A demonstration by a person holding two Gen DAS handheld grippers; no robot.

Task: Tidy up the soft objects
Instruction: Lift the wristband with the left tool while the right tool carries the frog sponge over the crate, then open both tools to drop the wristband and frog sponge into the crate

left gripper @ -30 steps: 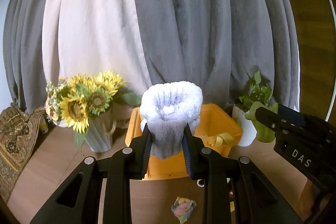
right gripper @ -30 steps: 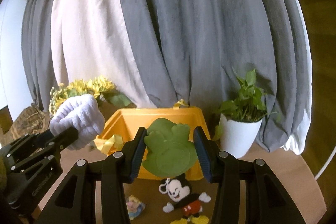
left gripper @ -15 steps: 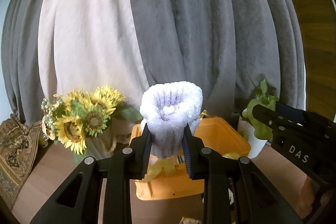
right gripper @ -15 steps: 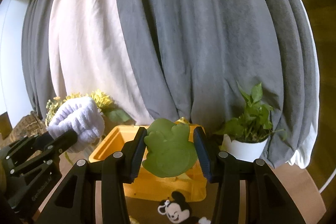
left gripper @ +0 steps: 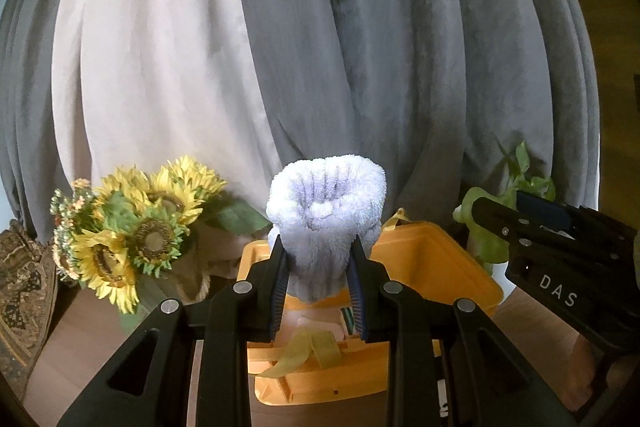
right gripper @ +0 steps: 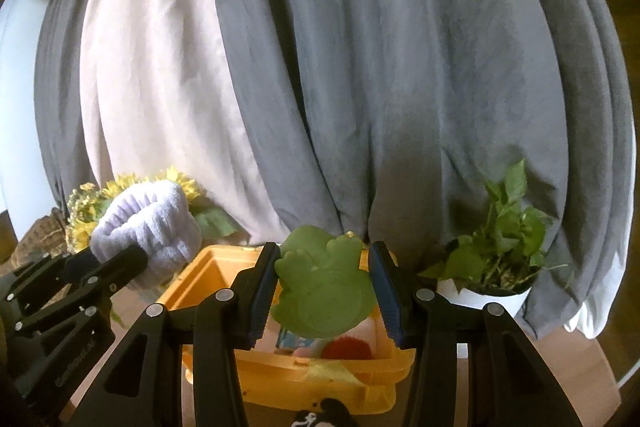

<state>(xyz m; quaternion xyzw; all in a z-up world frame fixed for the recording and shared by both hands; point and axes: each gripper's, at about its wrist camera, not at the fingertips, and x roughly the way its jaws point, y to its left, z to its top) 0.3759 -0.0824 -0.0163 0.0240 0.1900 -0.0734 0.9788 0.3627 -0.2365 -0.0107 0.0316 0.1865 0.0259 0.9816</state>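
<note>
My left gripper is shut on a fluffy pale lilac cloth and holds it above the near left part of the yellow bin. The cloth also shows in the right wrist view. My right gripper is shut on a flat green frog-shaped soft toy, held above the yellow bin. Soft items, one red, lie inside the bin. The right gripper with the green toy shows at the right of the left wrist view.
A sunflower bouquet stands left of the bin. A potted green plant in a white pot stands to its right. Grey and cream curtains hang behind. A Mickey toy's head lies in front of the bin.
Both grippers have moved forward over the bin with their items still held. The bin now sits lower and closer in both views, and the floor toys have dropped out of sight.
</note>
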